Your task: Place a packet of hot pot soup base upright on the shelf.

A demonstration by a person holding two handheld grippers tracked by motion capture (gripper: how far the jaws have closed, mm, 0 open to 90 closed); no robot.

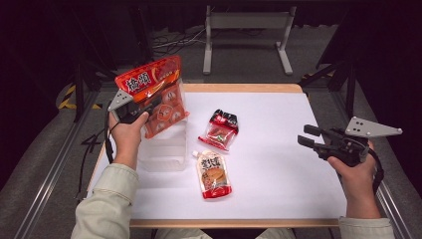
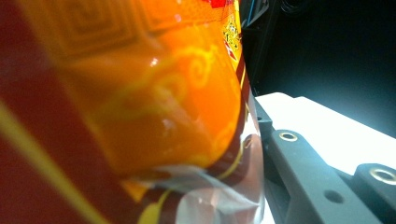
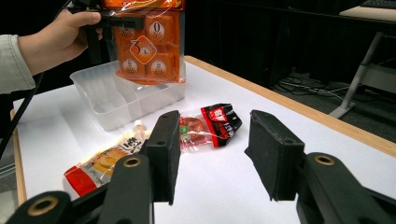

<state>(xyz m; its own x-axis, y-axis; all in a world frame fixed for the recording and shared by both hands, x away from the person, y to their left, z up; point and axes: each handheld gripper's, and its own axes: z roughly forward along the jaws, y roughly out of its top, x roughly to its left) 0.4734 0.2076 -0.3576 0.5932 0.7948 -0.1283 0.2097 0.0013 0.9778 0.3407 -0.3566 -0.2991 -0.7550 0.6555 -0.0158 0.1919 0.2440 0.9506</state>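
Nearest the high camera, the person's two sleeves come in from the bottom edge, each hand carrying a gripper. Up at the left, the left gripper (image 1: 130, 107) is clamped on a large red-orange snack bag (image 1: 155, 94), held upright in the air above a clear plastic bin (image 1: 161, 149) that sits on the white table (image 1: 278, 164); from the right gripper view the bag's bottom edge hangs just over the bin's opening. Over at the right, the right gripper (image 3: 212, 154) hovers with its jaws apart and nothing between them. Two smaller items lie on the table beside the bin: a spouted pouch (image 1: 214, 175) and a small red-and-black packet (image 1: 220, 129). My worry is the bag: it looks taller than the bin is deep, so if it is let go upright it may tip over the rim. Its glossy film could also slide between the pads, and pushing it down might shift the light bin.
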